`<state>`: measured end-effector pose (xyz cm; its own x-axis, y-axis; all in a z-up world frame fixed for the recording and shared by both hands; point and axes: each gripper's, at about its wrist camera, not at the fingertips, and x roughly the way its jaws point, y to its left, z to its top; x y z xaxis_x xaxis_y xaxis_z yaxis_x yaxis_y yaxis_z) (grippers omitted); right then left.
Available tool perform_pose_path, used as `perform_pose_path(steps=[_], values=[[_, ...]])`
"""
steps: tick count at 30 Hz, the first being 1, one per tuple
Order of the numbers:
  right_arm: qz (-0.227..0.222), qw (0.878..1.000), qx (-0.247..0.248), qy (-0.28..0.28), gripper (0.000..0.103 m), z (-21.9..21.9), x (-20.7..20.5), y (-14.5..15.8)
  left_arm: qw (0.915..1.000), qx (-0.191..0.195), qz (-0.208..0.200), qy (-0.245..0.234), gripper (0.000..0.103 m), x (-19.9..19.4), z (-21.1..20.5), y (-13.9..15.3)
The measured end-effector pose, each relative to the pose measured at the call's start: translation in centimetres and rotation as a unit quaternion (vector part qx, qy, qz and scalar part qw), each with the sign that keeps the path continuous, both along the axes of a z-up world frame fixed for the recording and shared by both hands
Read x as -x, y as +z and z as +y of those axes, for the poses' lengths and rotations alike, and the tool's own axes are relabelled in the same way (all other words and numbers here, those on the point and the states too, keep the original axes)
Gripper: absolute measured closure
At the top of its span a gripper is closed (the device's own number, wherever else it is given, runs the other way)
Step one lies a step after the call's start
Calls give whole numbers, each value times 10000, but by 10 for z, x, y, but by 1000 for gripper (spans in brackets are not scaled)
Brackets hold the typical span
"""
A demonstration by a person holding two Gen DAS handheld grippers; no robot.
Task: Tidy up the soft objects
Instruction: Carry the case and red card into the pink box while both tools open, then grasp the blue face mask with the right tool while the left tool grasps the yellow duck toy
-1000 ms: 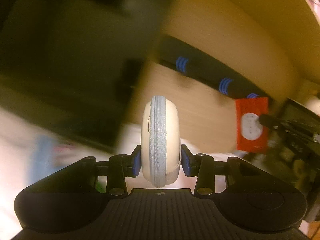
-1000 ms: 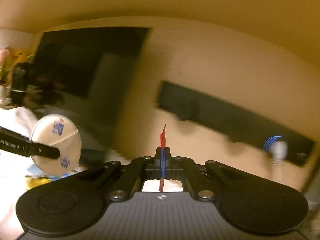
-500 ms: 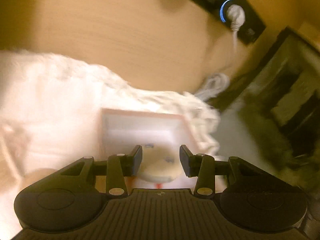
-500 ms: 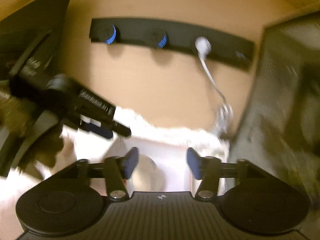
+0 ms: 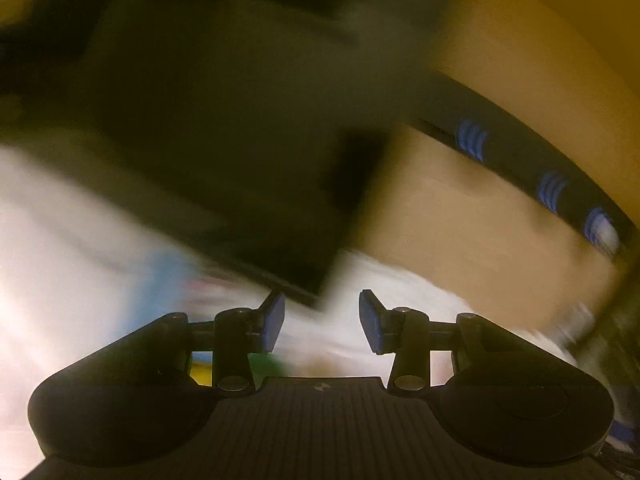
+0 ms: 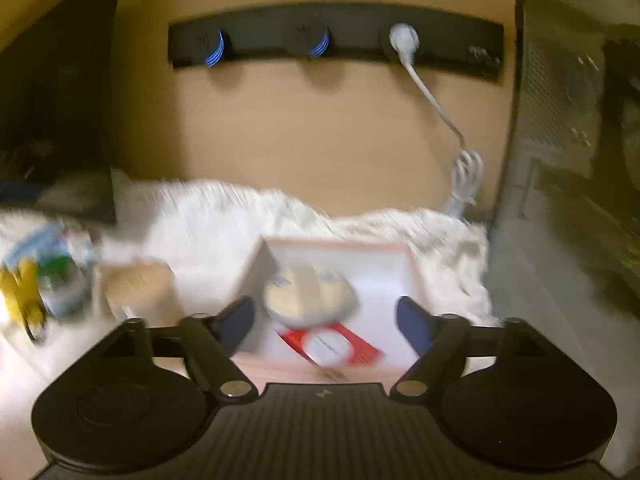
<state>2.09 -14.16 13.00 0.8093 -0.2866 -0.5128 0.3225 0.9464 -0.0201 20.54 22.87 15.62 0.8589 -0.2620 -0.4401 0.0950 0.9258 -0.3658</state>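
In the right wrist view a pink-rimmed white box (image 6: 414, 264) sits on a white fluffy cloth (image 6: 208, 216). A round cream zip pouch (image 6: 308, 296) and a flat red packet (image 6: 332, 346) lie inside it. My right gripper (image 6: 326, 322) is open and empty, just above the box's near side. My left gripper (image 5: 322, 322) is open and empty; its view is blurred, showing white cloth (image 5: 80, 248) and a dark panel (image 5: 224, 140).
A black power strip (image 6: 340, 36) with a white plug and cable (image 6: 440, 108) is on the wooden wall. A dark mesh case (image 6: 572, 140) stands at right. A beige roll (image 6: 136, 288) and colourful packets (image 6: 44, 276) lie left of the box.
My left gripper let go of the cream pouch into the box and swung away left. My right gripper released the red packet into the box and opened wide.
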Motion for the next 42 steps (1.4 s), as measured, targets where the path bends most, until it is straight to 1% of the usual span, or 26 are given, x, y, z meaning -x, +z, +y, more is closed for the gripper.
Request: perform_pose_path(steps=[2,3,5,7,9,12,15,17,18,19,21,23,26,29,30,32,35,37,38,39,41,42], values=[[-13,9995,-95,287,18,14,-10,8,9987,177,162,455,58,-3,47,-3],[21,9989,-144,453,18,22,-15,11,9974,292,309,574,58,-7,69,-7],[134,9964,-201,810,18,39,-29,16,9947,484,601,677,58,-13,101,-18],[297,9925,-208,1166,18,57,-42,19,9921,621,851,683,58,-17,122,-33],[419,9880,-211,1471,18,74,-54,21,9911,741,994,488,58,-20,129,-46],[568,9829,-31,1750,18,102,-69,19,9882,990,1158,161,58,-31,131,-63],[678,9789,46,1925,18,124,-76,18,9866,1160,1133,161,58,-48,125,-72],[706,9761,84,2052,18,135,-77,17,9864,1248,1064,144,58,-52,126,-78],[707,9747,101,2119,18,140,-76,17,9862,1281,1028,201,58,-53,129,-82],[713,9736,113,2164,18,143,-77,16,9856,1344,996,253,58,-48,140,-86],[737,9704,191,2290,18,150,-78,15,9812,1644,971,267,58,-38,153,-97],[784,9684,216,2357,18,156,-83,15,9750,1990,969,169,58,-30,165,-108],[891,9630,48,2544,18,168,-105,19,9685,2294,949,-198,58,-19,175,-129],[1035,9524,-249,2858,18,188,-145,31,9681,2307,841,-500,58,-8,176,-138],[1096,9483,-412,2949,18,195,-160,35,9683,2312,773,-552,58,-4,176,-140],[1325,9382,-917,3064,18,212,-200,41,9685,2313,700,-596,58,6,176,-140],[1711,9266,-1714,2877,18,235,-263,30,9743,2098,663,-474,58,22,178,-139],[1936,9235,-2035,2614,18,251,-295,13,9775,1976,659,-345,58,34,180,-139],[2035,9230,-2095,2507,18,260,-308,3,9782,1949,650,-311,58,37,181,-139],[2108,9246,-2048,2425,18,268,-319,-8,9787,1931,636,-275,58,43,182,-139],[2219,9343,-1665,2239,18,286,-336,-30,9779,1975,642,-243,58,49,185,-140],[2306,9358,-1521,2189,19,292,-341,-41,9768,2026,656,-224,58,51,187,-142]])
